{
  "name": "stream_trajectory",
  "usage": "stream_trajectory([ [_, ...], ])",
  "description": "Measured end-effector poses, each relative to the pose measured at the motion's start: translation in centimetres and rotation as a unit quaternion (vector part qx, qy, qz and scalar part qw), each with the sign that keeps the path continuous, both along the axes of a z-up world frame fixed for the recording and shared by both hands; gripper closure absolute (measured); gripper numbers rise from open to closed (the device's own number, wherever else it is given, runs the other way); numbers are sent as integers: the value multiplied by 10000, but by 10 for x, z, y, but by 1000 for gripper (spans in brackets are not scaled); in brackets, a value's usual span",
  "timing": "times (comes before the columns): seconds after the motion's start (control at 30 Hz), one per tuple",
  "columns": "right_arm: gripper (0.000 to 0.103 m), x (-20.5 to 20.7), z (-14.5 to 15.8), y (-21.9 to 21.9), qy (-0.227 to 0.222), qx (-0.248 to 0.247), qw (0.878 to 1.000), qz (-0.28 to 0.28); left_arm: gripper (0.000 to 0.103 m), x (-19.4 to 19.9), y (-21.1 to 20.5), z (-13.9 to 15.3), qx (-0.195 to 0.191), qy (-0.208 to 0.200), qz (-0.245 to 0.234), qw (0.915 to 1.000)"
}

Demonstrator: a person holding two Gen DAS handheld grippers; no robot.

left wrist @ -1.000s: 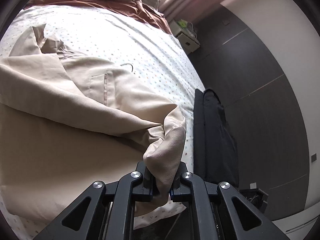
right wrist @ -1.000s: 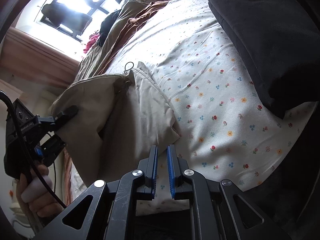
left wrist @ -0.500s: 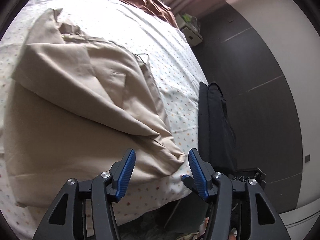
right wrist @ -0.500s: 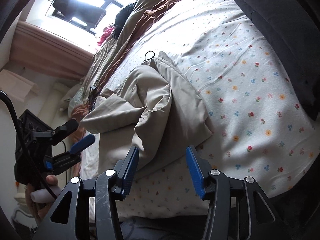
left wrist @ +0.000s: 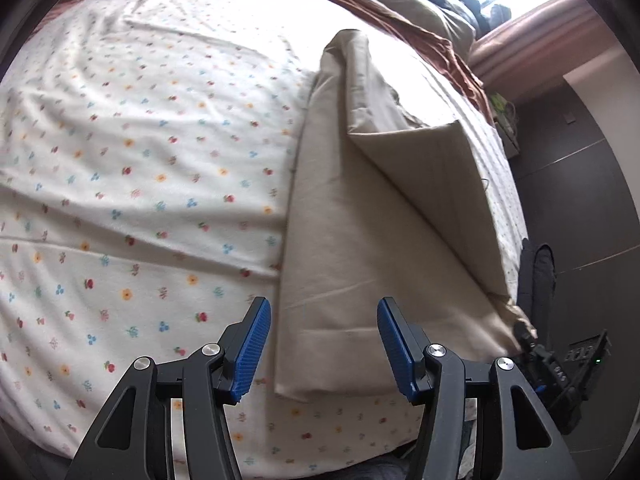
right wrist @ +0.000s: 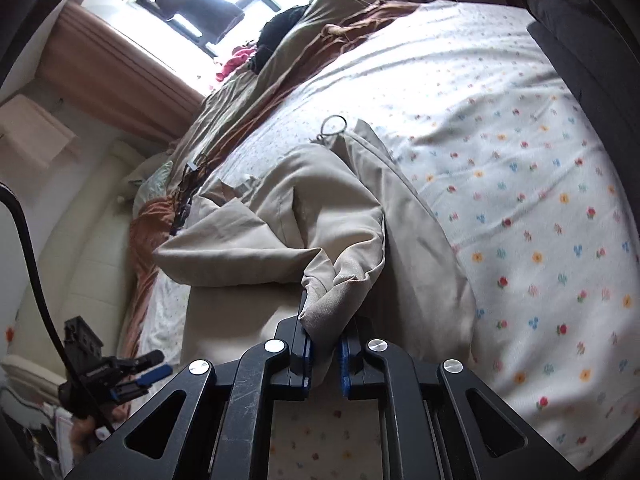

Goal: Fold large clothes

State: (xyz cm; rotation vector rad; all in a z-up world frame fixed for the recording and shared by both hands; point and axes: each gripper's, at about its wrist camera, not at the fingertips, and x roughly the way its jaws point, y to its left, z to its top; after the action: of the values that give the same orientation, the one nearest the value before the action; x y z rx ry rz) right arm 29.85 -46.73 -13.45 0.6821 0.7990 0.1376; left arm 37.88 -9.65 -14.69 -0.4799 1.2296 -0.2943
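Observation:
A large beige garment [left wrist: 360, 240] lies on the flowered bed sheet [left wrist: 140, 160], with one part folded diagonally over the rest. My left gripper [left wrist: 324, 344] is open and empty, its blue pads either side of the garment's near left corner, just above it. In the right wrist view the same garment [right wrist: 280, 216] is bunched up. My right gripper [right wrist: 323, 350] is shut on a gathered fold of it and holds it a little off the bed. The open left gripper [right wrist: 148, 368] shows there at the lower left, in the person's hand.
Brown and olive bedding [right wrist: 280, 68] with dark clothes is piled at the head of the bed under the window. A dark garment [left wrist: 538, 280] hangs off the bed's right edge. A dark cushion [right wrist: 580, 40] lies at the far right. A hair tie [right wrist: 334, 124] lies beside the beige garment.
My left gripper let go of the beige fabric, opened and swung left to the garment's near corner. My right gripper opened, then shut on a fold of the garment.

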Motion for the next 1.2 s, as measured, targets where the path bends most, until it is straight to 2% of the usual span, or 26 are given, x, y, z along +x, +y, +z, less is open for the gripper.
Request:
stream_trajectory([
  [0.1, 93, 0, 19, -3, -239, -184, 9995, 34, 46, -6, 7, -13, -14, 223, 28, 9997],
  [0.23, 93, -7, 26, -9, -395, -350, 9986, -17, 46, -9, 0, -19, -210, 183, -68, 9996],
  [0.43, 94, -32, -12, -31, -105, -129, 9990, -413, 46, -8, -8, -22, -430, 224, -252, 9985],
  [0.53, 94, -45, -38, -39, 151, 148, 9982, -557, 46, -7, -15, -23, -424, 218, -333, 9983],
  [0.6, 94, -50, -50, -37, 289, 140, 9979, -566, 46, -6, -18, -25, -443, 218, -349, 9982],
  [0.73, 94, -55, -54, -37, 300, 194, 9978, -565, 46, -4, -20, -27, -447, 208, -348, 9982],
  [0.83, 93, -49, -50, -35, 382, 55, 9976, -573, 46, -5, -18, -26, -498, 203, -366, 9979],
  [0.93, 92, -41, -48, -34, 674, -84, 9957, -622, 46, -4, -19, -24, -498, 184, -412, 9977],
  [0.97, 90, -40, -46, -34, 737, -103, 9951, -647, 46, -4, -17, -25, -503, 180, -405, 9977],
  [1.0, 83, -40, -42, -33, 807, -241, 9940, -696, 46, -4, -16, -25, -528, 180, -391, 9977],
  [1.03, 65, -41, -35, -30, 905, -556, 9910, -814, 46, -6, -11, -25, -568, 170, -378, 9975],
  [1.1, 49, -43, -18, -24, 879, -1222, 9832, -1032, 46, -8, -7, -22, -654, 118, -347, 9972],
  [1.2, 49, -41, 10, -14, 580, -1541, 9824, -879, 46, -11, 3, -17, -768, 27, -308, 9966],
])
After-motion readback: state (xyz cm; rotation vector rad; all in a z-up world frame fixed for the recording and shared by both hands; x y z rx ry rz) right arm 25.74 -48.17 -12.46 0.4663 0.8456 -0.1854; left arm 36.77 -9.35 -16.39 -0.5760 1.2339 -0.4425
